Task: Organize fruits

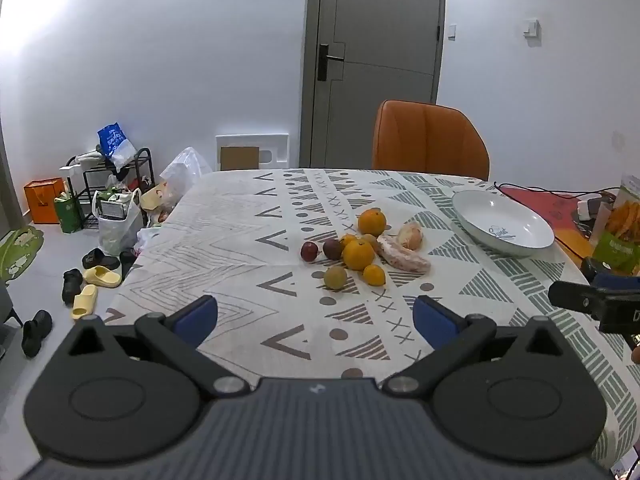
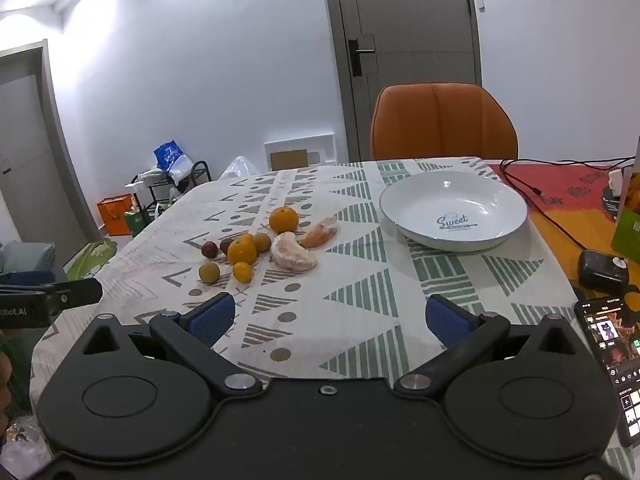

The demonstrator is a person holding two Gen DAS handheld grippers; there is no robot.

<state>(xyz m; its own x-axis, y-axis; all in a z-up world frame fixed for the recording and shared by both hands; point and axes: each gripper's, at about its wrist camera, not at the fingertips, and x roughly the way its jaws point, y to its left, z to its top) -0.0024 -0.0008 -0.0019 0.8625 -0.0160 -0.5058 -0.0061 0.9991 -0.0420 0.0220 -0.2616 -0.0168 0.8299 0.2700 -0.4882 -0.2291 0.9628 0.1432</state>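
Note:
A heap of fruit lies mid-table: a large orange (image 1: pixel 372 222) (image 2: pixel 283 219), a second orange (image 1: pixel 358 254) (image 2: pixel 242 251), a small orange (image 1: pixel 374 275) (image 2: pixel 242 272), a green plum (image 1: pixel 335 277) (image 2: pixel 209 272), a red plum (image 1: pixel 309 251) (image 2: pixel 209 249) and peeled pomelo pieces (image 1: pixel 402 258) (image 2: pixel 292 257). An empty white plate (image 1: pixel 502 223) (image 2: pixel 453 210) stands to the right of the heap. My left gripper (image 1: pixel 316 320) is open, well short of the fruit. My right gripper (image 2: pixel 330 318) is open too, above bare cloth, nothing between its fingers.
An orange chair (image 1: pixel 430 140) (image 2: pixel 442 122) stands behind the table. A phone (image 2: pixel 614 364), a black case (image 2: pixel 602 270), cables and a snack bag (image 1: pixel 618 228) crowd the right side. Shoes, bags and a rack (image 1: pixel 116 184) sit on the floor at left.

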